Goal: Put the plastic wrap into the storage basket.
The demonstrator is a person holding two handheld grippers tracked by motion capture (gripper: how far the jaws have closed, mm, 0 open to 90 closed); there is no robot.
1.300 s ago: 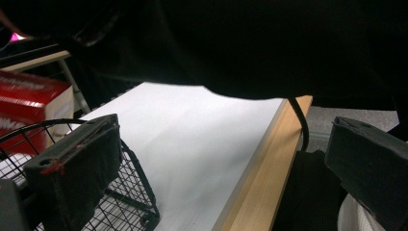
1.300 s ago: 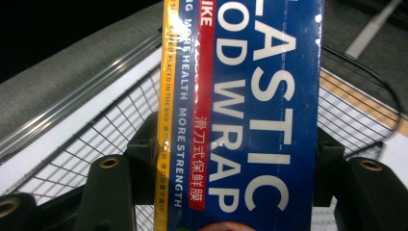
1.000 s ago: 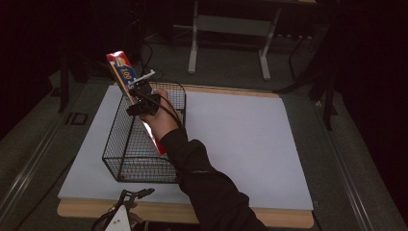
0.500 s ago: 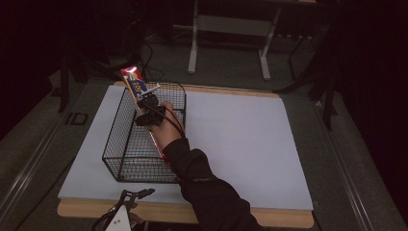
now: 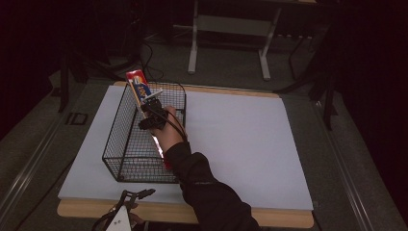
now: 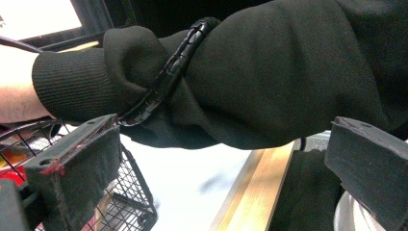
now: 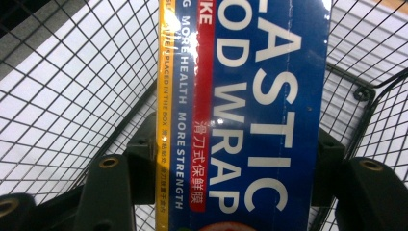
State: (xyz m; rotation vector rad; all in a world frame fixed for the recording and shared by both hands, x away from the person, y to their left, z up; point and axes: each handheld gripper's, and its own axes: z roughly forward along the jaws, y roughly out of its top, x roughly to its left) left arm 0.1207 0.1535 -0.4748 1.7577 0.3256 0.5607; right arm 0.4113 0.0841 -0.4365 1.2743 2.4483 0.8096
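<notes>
Right gripper (image 5: 150, 111) clamped on a plastic wrap box (image 5: 140, 89), over the wire basket (image 5: 126, 144).

Since a second ago the box has dropped lower and leans less, its bottom end now inside the basket and its top above the far rim. The sleeved right forearm (image 5: 202, 187) reaches forward over the white bench (image 5: 240, 134). The left gripper (image 6: 216, 163) hangs wide open and empty at the near bench edge.

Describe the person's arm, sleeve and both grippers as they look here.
The person wears a black sleeve with a ribbed knit cuff. A black segmented cable runs across it. The left gripper has two blocky black jaws with dark pad faces, one edged with worn red marks. The right gripper has dark, rounded jaws, each with a brass-coloured screw hole on top.
</notes>
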